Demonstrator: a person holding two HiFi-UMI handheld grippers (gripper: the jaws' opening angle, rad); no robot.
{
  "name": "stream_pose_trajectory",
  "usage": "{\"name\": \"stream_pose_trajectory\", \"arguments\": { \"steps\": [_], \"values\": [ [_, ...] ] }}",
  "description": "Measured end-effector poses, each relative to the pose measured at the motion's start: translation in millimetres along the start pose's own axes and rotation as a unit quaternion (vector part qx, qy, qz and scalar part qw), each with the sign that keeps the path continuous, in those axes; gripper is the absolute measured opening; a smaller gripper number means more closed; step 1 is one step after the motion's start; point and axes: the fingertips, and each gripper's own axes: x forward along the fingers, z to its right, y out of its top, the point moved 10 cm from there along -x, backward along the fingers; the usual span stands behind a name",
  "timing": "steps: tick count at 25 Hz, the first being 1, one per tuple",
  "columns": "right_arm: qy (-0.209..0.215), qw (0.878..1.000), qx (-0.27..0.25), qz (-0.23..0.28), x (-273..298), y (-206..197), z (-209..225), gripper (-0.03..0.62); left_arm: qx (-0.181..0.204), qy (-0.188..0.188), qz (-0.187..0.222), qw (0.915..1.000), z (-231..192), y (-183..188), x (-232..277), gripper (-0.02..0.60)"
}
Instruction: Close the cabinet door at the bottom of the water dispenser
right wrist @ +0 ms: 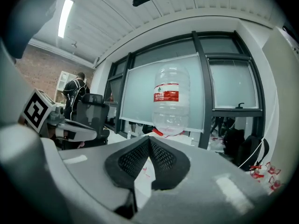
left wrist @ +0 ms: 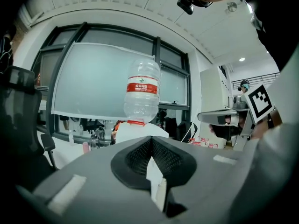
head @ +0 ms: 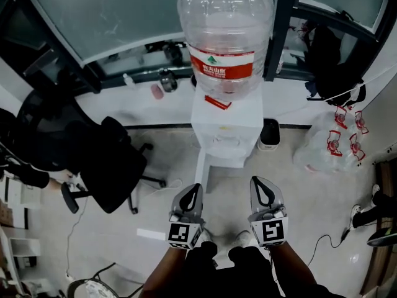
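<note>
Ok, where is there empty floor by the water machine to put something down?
Bare floor lies between the water dispenser and the plastic bag, in front of the small black bin. The left is crowded: the black chair stands close to the open cabinet door.

An office: black swivel chair (head: 102, 166), water dispenser (head: 227, 121), large glazed windows (head: 111, 11).

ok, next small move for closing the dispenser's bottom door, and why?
Probably nudge the left gripper onto the left face of the cabinet door and push right. The door juts toward the person, and that gripper, jaws shut and empty, sits nearest its free edge.
</note>
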Motion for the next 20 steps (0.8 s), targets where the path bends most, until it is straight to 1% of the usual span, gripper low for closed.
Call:
{"name": "stream_pose_trajectory", "arguments": {
  "steps": [6,9,11,13,17,20],
  "values": [
    [0.005,1.000,0.010,-0.001,19,-57,-18,0.004,-0.005,0.006,0.005,1.0000,-18,-59,11,0.020],
    [0.008,1.000,0.010,0.003,31,-93,-27,0.004,-0.001,0.008,-0.002,1.0000,-29,-106,19,0.020],
    [0.010,1.000,0.015,0.004,39,-120,-34,0.005,-0.002,0.018,-0.012,0.9998,-35,-138,25,0.020],
    [0.013,1.000,0.020,0.004,45,-150,-40,0.005,-0.012,0.024,-0.021,0.9994,-38,-167,32,0.020],
    [0.024,1.000,0.019,0.002,56,-212,-50,0.005,-0.039,0.020,-0.011,0.9990,-44,-221,44,0.020],
    [0.028,0.999,0.021,0.008,66,-262,-57,0.005,-0.042,0.026,-0.004,0.9988,-49,-265,53,0.020]
  ]
}}
